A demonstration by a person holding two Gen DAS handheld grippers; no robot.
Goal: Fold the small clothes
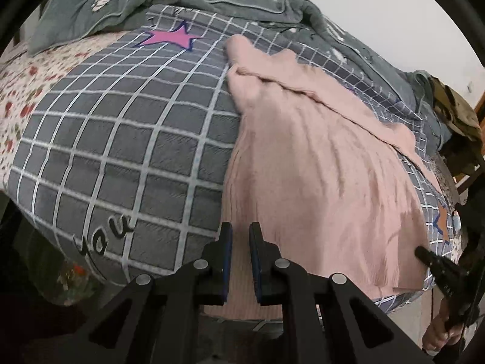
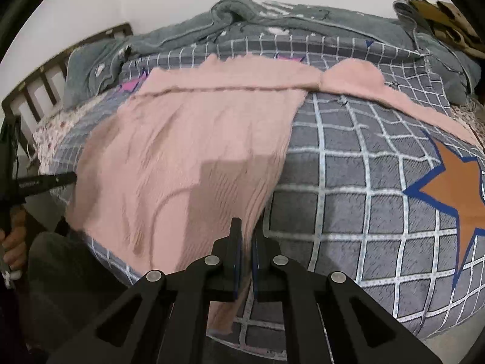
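Where the grey checked quilt [image 1: 127, 139] covers the bed, wide bare cloth is left on both sides of the pink knitted garment [image 1: 318, 163], which is spread flat near the quilt's front edge. A rumpled grey-green blanket [image 1: 230, 3] is banked along the far edge, by the wall. The garment's near hem is pinched at its two ends: the left gripper [image 1: 241, 261] is closed on one corner, and the right gripper [image 2: 246, 254] is closed on the other, beside the orange star [image 2: 454, 188].
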